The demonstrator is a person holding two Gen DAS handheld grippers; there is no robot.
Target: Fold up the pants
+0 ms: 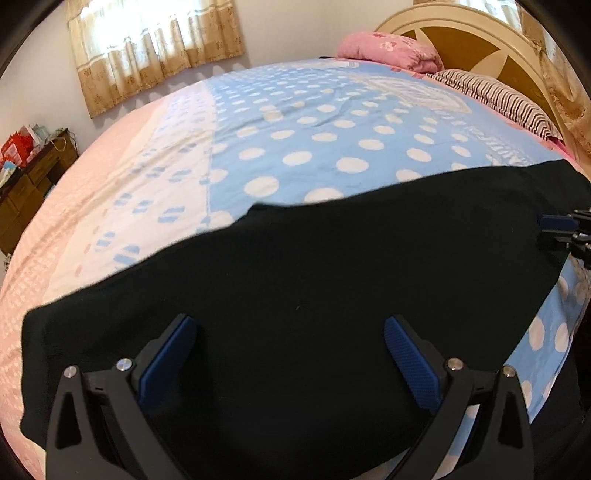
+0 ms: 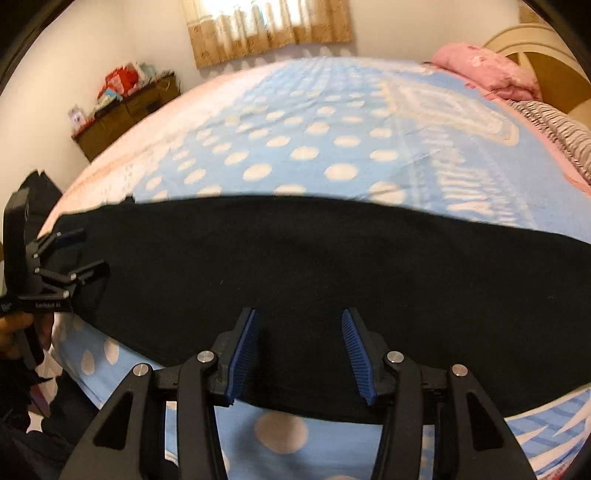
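Observation:
Black pants lie flat in a long band across the near side of the bed, on a blue spread with white dots. My left gripper is open just above the cloth near its left end, holding nothing. My right gripper is open over the near edge of the pants, also empty. The right gripper shows at the right edge of the left wrist view. The left gripper shows at the left edge of the right wrist view, jaws apart over the pants' end.
A pink pillow and a striped pillow lie by the wooden headboard. A dark wooden dresser with clutter stands against the far wall under a curtained window.

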